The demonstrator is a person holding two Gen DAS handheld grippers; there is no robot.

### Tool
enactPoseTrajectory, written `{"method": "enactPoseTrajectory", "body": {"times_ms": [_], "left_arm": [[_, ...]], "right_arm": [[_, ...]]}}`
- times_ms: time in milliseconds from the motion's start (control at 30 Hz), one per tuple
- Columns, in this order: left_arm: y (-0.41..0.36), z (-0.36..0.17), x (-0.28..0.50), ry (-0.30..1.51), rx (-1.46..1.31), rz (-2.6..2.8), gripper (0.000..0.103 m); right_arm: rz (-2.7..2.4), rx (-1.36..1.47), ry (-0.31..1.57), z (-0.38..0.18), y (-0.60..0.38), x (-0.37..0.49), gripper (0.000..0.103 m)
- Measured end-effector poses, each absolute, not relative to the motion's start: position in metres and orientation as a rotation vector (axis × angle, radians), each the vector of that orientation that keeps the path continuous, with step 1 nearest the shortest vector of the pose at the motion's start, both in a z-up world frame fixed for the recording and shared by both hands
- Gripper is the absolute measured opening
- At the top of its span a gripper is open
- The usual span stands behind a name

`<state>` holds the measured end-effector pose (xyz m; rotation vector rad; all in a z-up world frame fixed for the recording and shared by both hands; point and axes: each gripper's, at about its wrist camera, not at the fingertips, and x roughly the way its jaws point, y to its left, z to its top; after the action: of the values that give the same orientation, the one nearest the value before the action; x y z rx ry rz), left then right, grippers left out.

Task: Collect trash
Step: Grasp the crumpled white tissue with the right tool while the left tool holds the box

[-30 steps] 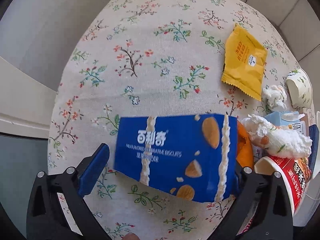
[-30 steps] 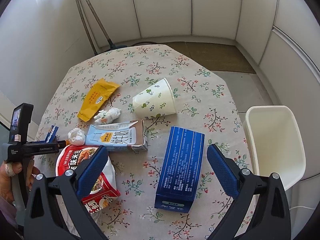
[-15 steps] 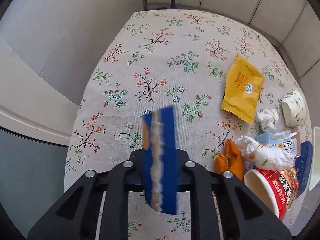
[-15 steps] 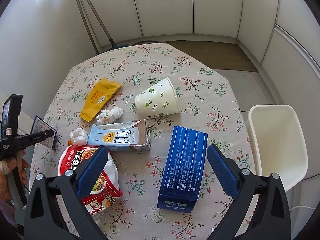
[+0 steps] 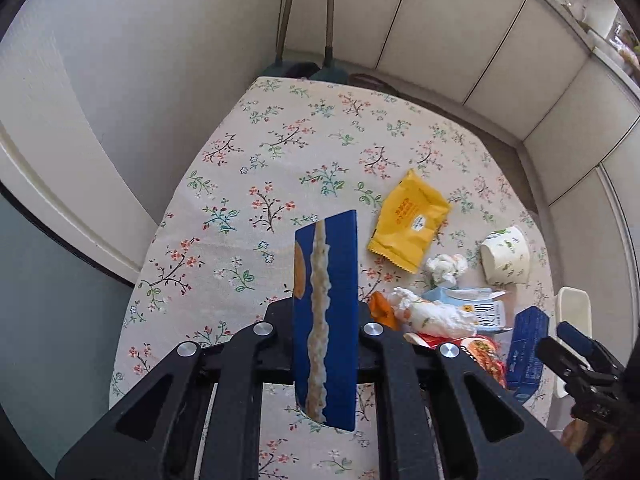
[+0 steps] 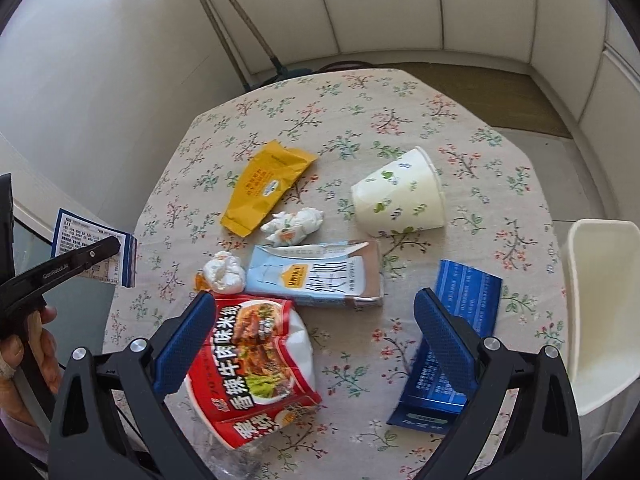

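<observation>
My left gripper (image 5: 325,320) is shut on a blue biscuit box (image 5: 326,312), held edge-on above the table's left side; the box also shows in the right wrist view (image 6: 94,246). My right gripper (image 6: 316,344) is open above the near table edge, over a red instant-noodle cup (image 6: 256,364) and beside a blue carton (image 6: 452,344). On the floral tablecloth (image 6: 320,120) lie a yellow snack packet (image 6: 266,186), a paper cup (image 6: 402,200) on its side, a flattened milk carton (image 6: 316,278) and crumpled tissues (image 6: 292,226).
A white bin (image 6: 600,312) stands just off the table's right edge. White wall panels surround the table. Tripod legs (image 5: 304,20) stand beyond the far edge. An orange peel (image 5: 380,308) lies near the tissue wad (image 6: 224,274).
My left gripper has lifted the blue biscuit box higher and pulled back from the table. My right gripper has dropped lower and moved left toward the noodle cup.
</observation>
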<state>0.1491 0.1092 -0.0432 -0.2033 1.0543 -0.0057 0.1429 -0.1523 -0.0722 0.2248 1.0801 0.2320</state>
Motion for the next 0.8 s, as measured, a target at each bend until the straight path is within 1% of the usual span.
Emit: {"method": "enactPoseTrajectory", "body": {"times_ms": [100,233,333,400,467,500,567,600,667,800], "left_arm": [[0.106,-0.033,0.146,1.032,-0.216,-0.032,0.011],[0.107,-0.033,0.147,1.038,-0.223,-0.042,0.012],[0.112,-0.036,0.149,1.046,-0.233,-0.034,0.012],[0.116,-0.037,0.149,1.048,-0.241,-0.030,0.012],[0.120,-0.038,0.149,1.051,-0.247,-0.030,0.012],[0.122,-0.038,0.149,1.052,-0.249,-0.030,0.012],[0.125,-0.039,0.149,1.054,-0.254,-0.027,0.012],[0.126,-0.039,0.148,1.055,-0.256,-0.026,0.012],[0.129,-0.040,0.148,1.056,-0.258,-0.023,0.012],[0.133,-0.040,0.148,1.057,-0.263,-0.019,0.012]], "right_arm": [[0.302,0.224,1.119,-0.079,-0.133,0.159,0.096],[0.346,0.261,1.178,-0.095,-0.115,0.177,0.096],[0.373,0.289,1.215,-0.108,-0.101,0.186,0.092],[0.388,0.281,1.231,-0.113,-0.091,0.189,0.086],[0.405,0.270,1.254,-0.119,-0.080,0.191,0.072],[0.409,0.263,1.262,-0.122,-0.076,0.192,0.068],[0.411,0.251,1.269,-0.127,-0.068,0.194,0.053],[0.411,0.249,1.274,-0.129,-0.066,0.195,0.050],[0.402,0.239,1.268,-0.130,-0.063,0.195,0.038],[0.401,0.246,1.253,-0.129,-0.062,0.195,0.036]]}}
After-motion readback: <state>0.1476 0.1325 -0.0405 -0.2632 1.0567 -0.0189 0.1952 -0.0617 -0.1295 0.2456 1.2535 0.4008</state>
